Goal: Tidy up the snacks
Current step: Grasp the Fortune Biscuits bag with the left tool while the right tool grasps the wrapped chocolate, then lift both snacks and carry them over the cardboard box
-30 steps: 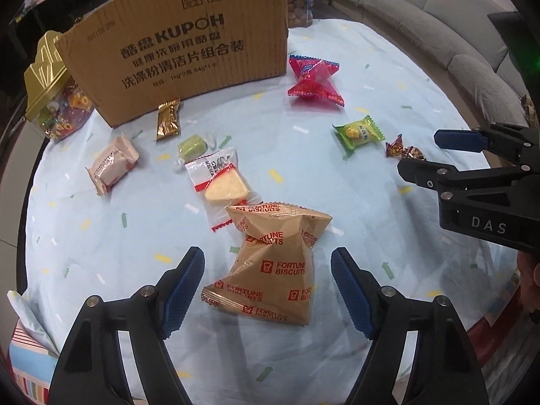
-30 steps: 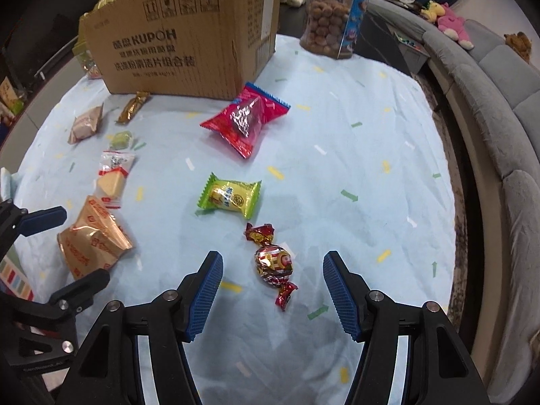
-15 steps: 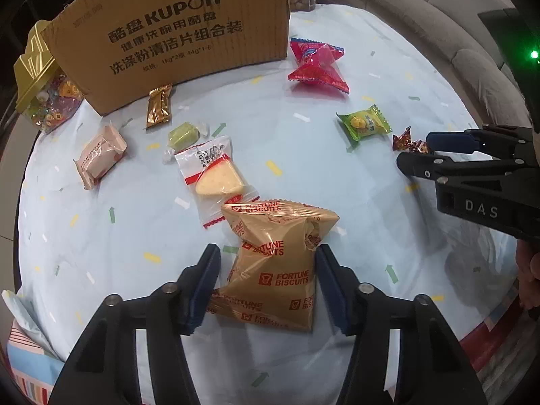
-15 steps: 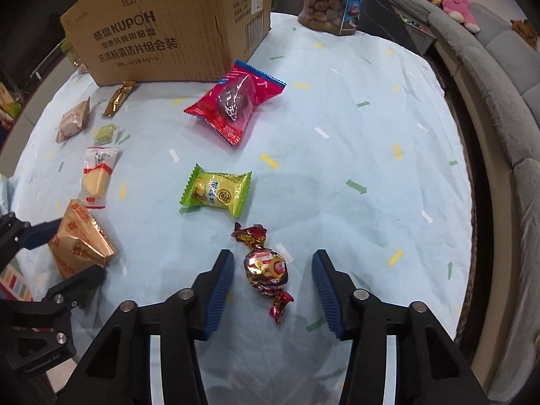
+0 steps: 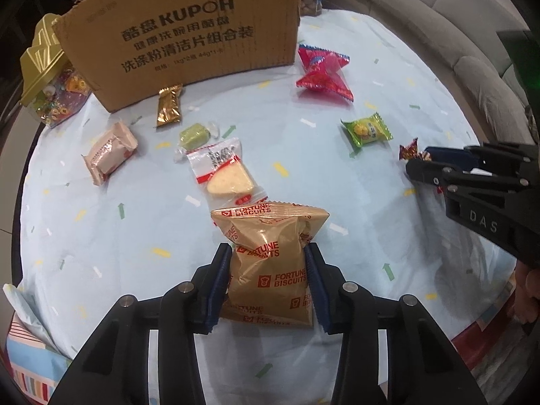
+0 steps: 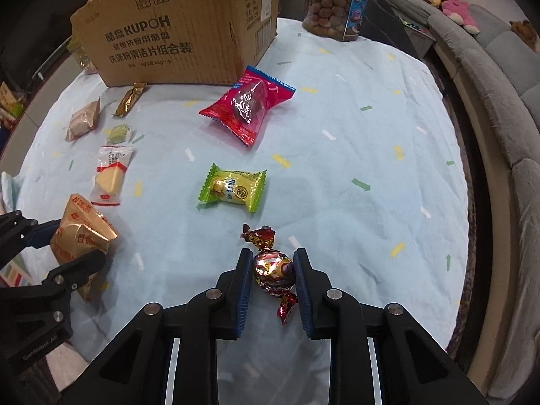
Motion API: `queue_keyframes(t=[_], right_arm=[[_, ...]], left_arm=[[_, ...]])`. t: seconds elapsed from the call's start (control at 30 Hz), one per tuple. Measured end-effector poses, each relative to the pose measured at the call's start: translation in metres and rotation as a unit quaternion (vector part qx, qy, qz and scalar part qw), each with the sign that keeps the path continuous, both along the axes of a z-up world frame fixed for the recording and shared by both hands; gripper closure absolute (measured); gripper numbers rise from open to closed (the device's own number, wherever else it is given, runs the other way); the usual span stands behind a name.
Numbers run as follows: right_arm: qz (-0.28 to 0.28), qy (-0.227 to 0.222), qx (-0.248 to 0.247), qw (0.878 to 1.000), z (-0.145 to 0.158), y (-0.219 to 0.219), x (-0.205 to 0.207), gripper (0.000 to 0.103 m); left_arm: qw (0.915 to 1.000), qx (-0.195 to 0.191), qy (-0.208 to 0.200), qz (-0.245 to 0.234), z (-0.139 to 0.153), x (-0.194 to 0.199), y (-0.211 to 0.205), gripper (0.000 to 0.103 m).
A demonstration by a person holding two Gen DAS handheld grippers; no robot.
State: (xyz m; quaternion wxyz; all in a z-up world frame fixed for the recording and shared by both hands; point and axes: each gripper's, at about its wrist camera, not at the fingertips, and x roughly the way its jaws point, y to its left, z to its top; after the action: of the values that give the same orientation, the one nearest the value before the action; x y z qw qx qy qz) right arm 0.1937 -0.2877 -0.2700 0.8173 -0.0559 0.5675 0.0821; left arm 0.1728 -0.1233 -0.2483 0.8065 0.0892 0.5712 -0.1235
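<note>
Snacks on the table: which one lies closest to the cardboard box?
The gold-wrapped bar, its end almost against the cardboard box; the other snacks lie farther out.

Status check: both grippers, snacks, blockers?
Left gripper just closed on tan Fortune Biscuits packet. Right gripper clamped on foil-wrapped red-gold candy. Nothing in the way.

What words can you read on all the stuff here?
"KUPOH": big print on the box; the Chinese lines and small print under it I can't read surely.
"FORTUNE BISCUITS": gold bag, printed several times.
"DAS": side of the right gripper.
Print on the other wrappers is too small or blurred.
</note>
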Motion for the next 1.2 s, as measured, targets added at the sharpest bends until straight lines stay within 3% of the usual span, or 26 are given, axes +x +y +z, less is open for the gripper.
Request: queue_keyframes(t=[1.2], right_arm=[[-0.028, -0.038, 0.019, 0.999, 0.080, 0.051, -0.004, 0.077]], left_arm=[[0.9939, -0.048, -0.061, 0.079, 0.077, 0.014, 0.064, 0.060]])
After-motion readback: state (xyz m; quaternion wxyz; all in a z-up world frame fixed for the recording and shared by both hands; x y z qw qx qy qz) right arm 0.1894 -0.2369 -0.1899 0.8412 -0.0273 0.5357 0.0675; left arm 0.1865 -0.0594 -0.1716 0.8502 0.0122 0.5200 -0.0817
